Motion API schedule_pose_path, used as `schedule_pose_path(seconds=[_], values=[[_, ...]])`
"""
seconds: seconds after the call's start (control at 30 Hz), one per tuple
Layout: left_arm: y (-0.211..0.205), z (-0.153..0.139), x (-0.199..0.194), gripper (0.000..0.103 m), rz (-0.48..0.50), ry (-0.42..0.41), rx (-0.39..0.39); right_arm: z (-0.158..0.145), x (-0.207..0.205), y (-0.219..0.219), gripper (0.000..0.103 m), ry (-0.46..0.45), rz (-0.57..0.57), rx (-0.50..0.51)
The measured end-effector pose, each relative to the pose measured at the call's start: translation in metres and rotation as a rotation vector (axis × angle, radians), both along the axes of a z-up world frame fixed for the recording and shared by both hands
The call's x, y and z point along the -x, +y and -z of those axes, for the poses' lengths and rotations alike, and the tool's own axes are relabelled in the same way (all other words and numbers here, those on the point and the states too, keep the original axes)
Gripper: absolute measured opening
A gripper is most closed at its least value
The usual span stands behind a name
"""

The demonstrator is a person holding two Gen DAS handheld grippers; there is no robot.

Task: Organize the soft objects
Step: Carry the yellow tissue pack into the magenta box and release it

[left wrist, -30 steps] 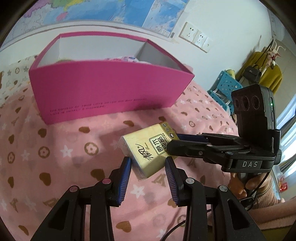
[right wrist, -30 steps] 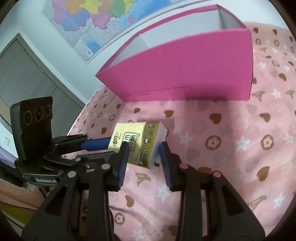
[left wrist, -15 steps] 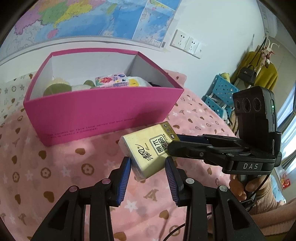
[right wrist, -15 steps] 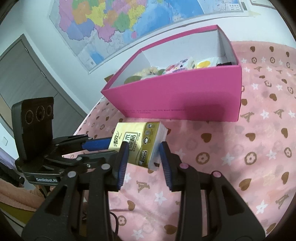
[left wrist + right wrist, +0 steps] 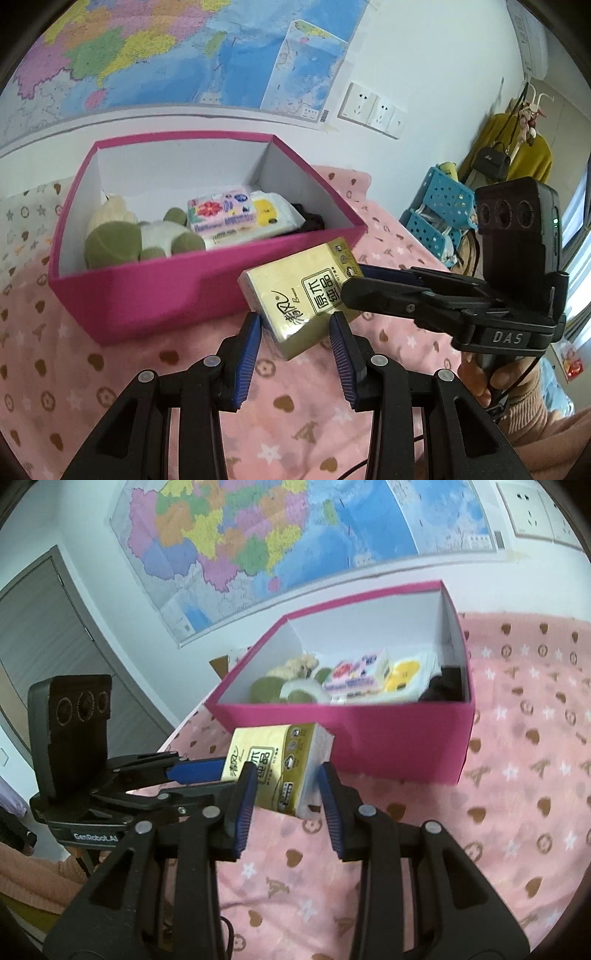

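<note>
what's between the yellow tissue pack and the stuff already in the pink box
Only the pink box's near wall separates the yellow tissue pack from the packs and plush inside; the left wrist view shows it best.

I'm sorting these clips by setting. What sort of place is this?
Probably a bedroom at home: a pink patterned bedspread, a wall map, and a coat rack hung with a yellow garment and a bag.

The right claw (image 5: pixel 354 284) carries the letters "DAS". The left claw (image 5: pixel 199 771) carries "GenRobot.AI". The tissue pack (image 5: pixel 299 295) shows "原木金品".
</note>
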State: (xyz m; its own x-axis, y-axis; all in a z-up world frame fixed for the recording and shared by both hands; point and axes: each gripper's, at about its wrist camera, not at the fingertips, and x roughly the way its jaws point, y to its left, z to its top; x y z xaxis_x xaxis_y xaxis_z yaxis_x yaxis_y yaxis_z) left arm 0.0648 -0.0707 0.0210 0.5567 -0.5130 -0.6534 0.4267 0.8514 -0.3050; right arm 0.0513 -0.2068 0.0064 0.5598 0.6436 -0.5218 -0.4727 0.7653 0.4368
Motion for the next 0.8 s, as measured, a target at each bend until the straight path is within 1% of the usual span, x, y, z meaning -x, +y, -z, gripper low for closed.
schedule_pose_path(seconds=[0.37,0.8], values=[[-0.004,-0.015,-0.025,0.038,-0.01,-0.029,0.008,-0.027,-0.028,-0.006,0.038,-0.059,0.017,0.004],[-0.005,-0.019,-0.05,0.038,-0.042,-0.036,0.002,-0.035,-0.048,-0.009,0.038,-0.078,0.028,0.005]])
